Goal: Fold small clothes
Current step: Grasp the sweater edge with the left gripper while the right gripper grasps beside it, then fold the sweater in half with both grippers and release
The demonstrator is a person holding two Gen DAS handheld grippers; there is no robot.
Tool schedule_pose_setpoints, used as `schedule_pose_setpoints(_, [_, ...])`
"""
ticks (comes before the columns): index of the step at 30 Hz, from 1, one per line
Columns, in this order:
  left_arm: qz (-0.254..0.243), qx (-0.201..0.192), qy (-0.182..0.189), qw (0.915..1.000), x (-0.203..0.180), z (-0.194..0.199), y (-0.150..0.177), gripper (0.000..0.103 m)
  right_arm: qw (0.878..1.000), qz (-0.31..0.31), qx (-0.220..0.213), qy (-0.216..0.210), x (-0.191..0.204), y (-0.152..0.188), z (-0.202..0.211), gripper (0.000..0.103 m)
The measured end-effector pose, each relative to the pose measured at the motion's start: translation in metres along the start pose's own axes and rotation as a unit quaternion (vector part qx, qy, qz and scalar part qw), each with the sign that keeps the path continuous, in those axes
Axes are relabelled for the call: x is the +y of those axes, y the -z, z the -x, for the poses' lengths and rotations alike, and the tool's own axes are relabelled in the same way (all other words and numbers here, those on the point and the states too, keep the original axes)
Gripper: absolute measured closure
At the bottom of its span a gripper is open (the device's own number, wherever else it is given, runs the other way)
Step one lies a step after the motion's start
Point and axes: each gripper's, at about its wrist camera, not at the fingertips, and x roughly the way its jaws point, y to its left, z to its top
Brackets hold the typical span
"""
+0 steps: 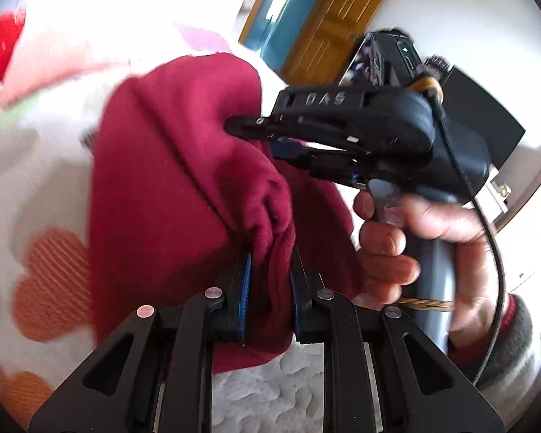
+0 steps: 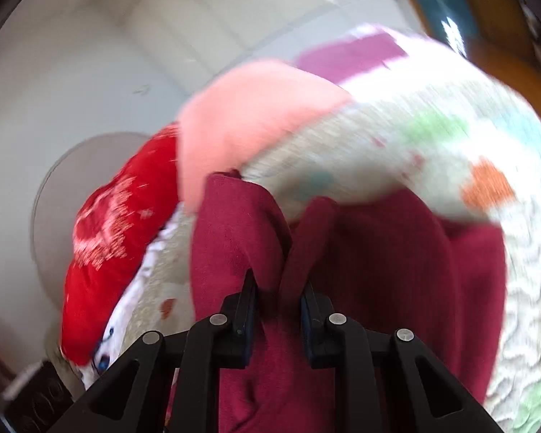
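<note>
White quilted bed cover [image 2: 515,288] with coloured blotches carries maroon garment [image 2: 396,252] and red cushion [image 2: 119,223]

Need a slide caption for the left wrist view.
Left hand-held gripper and right hand-held gripper both pinch the maroon garment above the floral quilt.

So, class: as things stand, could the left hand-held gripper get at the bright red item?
Probably not yet: the left hand-held gripper is clamped on the maroon garment, which it must release before reaching the red item.
</note>
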Motion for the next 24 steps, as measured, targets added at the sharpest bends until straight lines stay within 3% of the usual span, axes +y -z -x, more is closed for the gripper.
schedule_pose_setpoints(2, [0.002,-0.001,-0.002,1.0,0.0,-0.002,0.006,0.087,0.998,-0.061,0.017,0.015,-0.028,0.008,-0.006,0.072])
schedule_pose_setpoints(3, [-0.002,-0.005,-0.004,1.0,-0.001,0.001,0.006,0.087,0.997,-0.073,0.011,0.002,-0.034,0.011,-0.004,0.07])
schedule_pose_setpoints(4, [-0.003,-0.006,-0.004,1.0,-0.003,0.006,0.009,0.087,0.997,-0.071,0.0,-0.019,-0.034,0.014,0.001,0.066])
schedule_pose_setpoints(6, [-0.003,-0.007,-0.005,1.0,-0.003,0.009,0.009,0.087,0.997,-0.058,-0.012,-0.05,-0.026,0.019,0.008,0.041])
schedule_pose_setpoints(9, [-0.005,-0.008,-0.011,0.9999,0.002,0.015,0.009,0.087,0.996,-0.051,-0.021,-0.065,-0.012,0.019,0.007,0.024])
schedule_pose_setpoints(11, [-0.002,-0.006,-0.014,0.9999,-0.003,0.02,0.014,0.087,0.998,-0.043,-0.011,-0.041,-0.01,0.016,-0.002,0.023])
schedule_pose_setpoints(13, [-0.001,-0.008,-0.021,0.9997,-0.01,0.015,0.016,0.087,0.999,-0.026,0.017,-0.014,-0.006,0.013,-0.014,0.048])
schedule_pose_setpoints(14, [-0.002,-0.009,-0.023,0.9997,-0.019,0.013,0.018,0.087,1.0,-0.013,0.026,0.0,-0.005,0.011,-0.017,0.074])
schedule_pose_setpoints(15, [-0.004,-0.012,-0.02,0.9997,-0.025,0.016,0.016,0.087,1.0,0.005,0.024,0.01,0.0,0.01,-0.017,0.08])
schedule_pose_setpoints(20, [-0.013,-0.011,0.006,0.9998,-0.055,0.02,0.01,0.085,0.989,0.127,-0.011,0.077,0.021,-0.002,0.026,0.084])
schedule_pose_setpoints(24, [-0.029,-0.003,-0.037,0.9989,-0.059,0.039,0.023,0.073,0.976,0.144,0.023,0.158,0.002,-0.014,0.002,0.082])
